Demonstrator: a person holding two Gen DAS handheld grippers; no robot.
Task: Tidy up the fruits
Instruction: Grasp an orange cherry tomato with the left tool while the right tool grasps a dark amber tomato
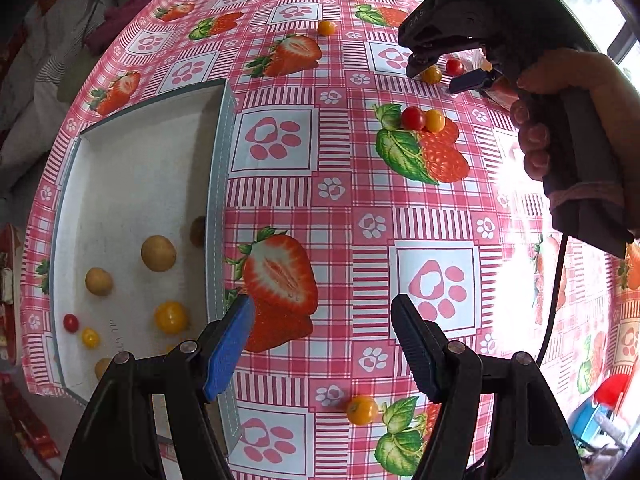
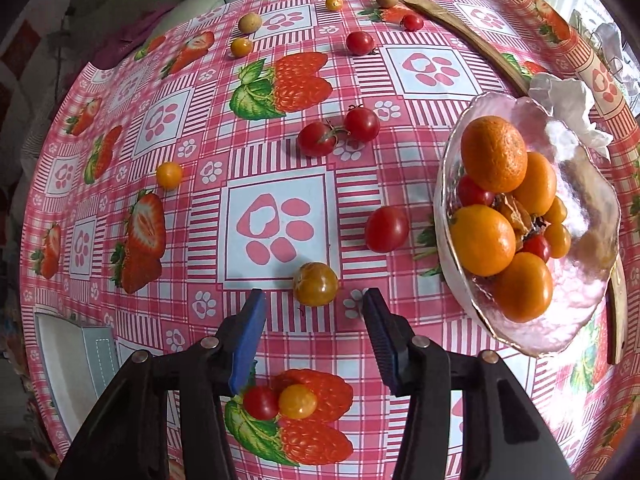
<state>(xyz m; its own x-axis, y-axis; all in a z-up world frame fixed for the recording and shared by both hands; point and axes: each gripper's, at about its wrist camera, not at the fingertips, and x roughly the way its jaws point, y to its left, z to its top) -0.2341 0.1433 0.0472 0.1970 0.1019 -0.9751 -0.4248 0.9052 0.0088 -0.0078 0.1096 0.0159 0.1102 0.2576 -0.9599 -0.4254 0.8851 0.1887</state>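
Note:
My right gripper [image 2: 314,306] is open and empty, its fingers standing either side of a yellow-orange cherry tomato [image 2: 315,284] on the tablecloth, not touching it. It also shows in the left wrist view [image 1: 434,76]. My left gripper [image 1: 322,312] is open and empty above the cloth, next to the white tray [image 1: 218,184], which holds several small fruits such as a longan [image 1: 158,253] and a yellow tomato [image 1: 171,317]. A glass bowl [image 2: 588,280] at the right holds tangerines [image 2: 494,154] and small tomatoes.
Loose red and yellow cherry tomatoes lie across the cloth, including a red-yellow pair [image 2: 280,402] under my right gripper and one yellow tomato [image 1: 361,410] near my left. A wooden fork [image 2: 452,20] and crumpled tissue [image 2: 568,100] lie behind the bowl.

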